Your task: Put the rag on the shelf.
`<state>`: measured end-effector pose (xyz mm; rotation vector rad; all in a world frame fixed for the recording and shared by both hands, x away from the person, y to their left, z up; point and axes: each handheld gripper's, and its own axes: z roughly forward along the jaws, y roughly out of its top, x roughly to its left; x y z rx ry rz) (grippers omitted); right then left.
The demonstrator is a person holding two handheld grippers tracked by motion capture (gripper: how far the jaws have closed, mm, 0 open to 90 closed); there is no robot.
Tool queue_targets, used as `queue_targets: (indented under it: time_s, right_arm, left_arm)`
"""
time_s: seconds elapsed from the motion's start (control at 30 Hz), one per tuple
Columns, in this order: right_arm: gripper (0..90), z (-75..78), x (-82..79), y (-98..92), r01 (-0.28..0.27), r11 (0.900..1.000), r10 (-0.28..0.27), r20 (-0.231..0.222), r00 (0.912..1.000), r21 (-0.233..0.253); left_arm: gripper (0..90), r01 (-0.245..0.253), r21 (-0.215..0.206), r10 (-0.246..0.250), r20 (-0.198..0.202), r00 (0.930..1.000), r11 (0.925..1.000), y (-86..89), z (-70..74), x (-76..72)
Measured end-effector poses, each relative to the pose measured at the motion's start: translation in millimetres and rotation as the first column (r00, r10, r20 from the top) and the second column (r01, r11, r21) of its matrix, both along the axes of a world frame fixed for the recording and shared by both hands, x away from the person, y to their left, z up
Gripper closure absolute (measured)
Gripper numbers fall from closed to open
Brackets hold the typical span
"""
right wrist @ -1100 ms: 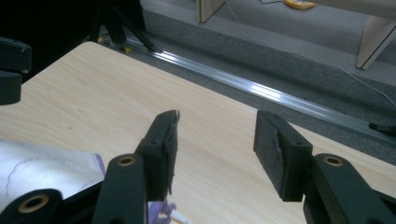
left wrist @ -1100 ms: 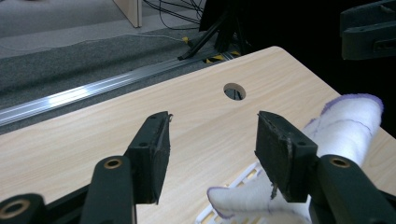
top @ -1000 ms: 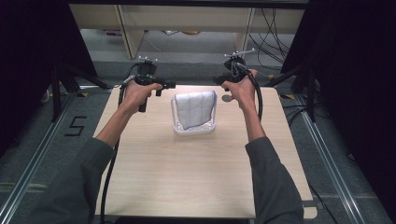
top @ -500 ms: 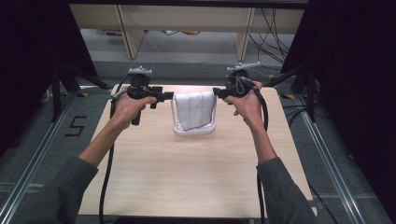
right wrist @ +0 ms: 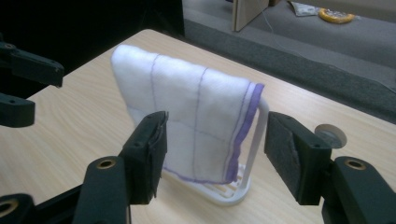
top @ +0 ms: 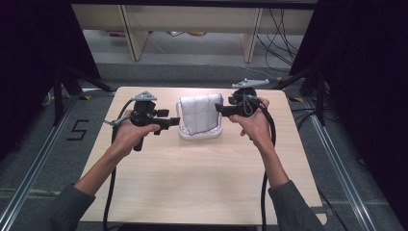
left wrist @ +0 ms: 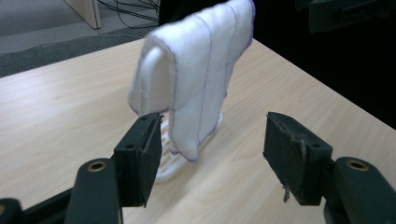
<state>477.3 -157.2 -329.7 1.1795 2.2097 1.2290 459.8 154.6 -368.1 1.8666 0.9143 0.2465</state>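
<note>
Left hand-held gripper (top: 174, 120): jaws apart, empty, just left of the cloth (top: 201, 113). Cloth draped over a white rack (top: 199, 134) standing mid-table (top: 192, 183). Right hand-held gripper (top: 219, 109): jaws apart, empty, just right of cloth.

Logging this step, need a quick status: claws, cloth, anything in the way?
Left claw open, right claw open, one each side of the rack. White cloth draped over the rack, not gripped. Nothing in the way.
</note>
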Motion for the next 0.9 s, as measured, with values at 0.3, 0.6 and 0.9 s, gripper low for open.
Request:
queue_targets:
  time_s: [0.3, 0.6, 0.9]
  right_arm:
    - [39.0, -12.3, -17.3, -1.9, -0.032, 0.999, 0.032, 0.009, 0.9994, -0.006]
    - [37.3, -31.5, -36.1, -7.0, -0.048, 0.999, 0.048, -0.005, 0.9989, 0.009]
    - [35.9, -46.1, -53.4, -9.4, -0.069, 0.997, 0.069, -0.008, 0.9976, 0.018]
  left_arm:
    - [36.2, 0.026, -0.007, -0.026, -0.011, 0.9996, 0.9996, 4.2, -19.8, -18.9]
    - [36.1, 0.053, -0.022, -0.053, -0.008, 0.9986, 0.9984, 10.5, -32.1, -40.9]
    - [34.7, 0.073, 0.013, -0.073, -0.008, 0.9973, 0.9972, 7.1, -43.3, -59.8]
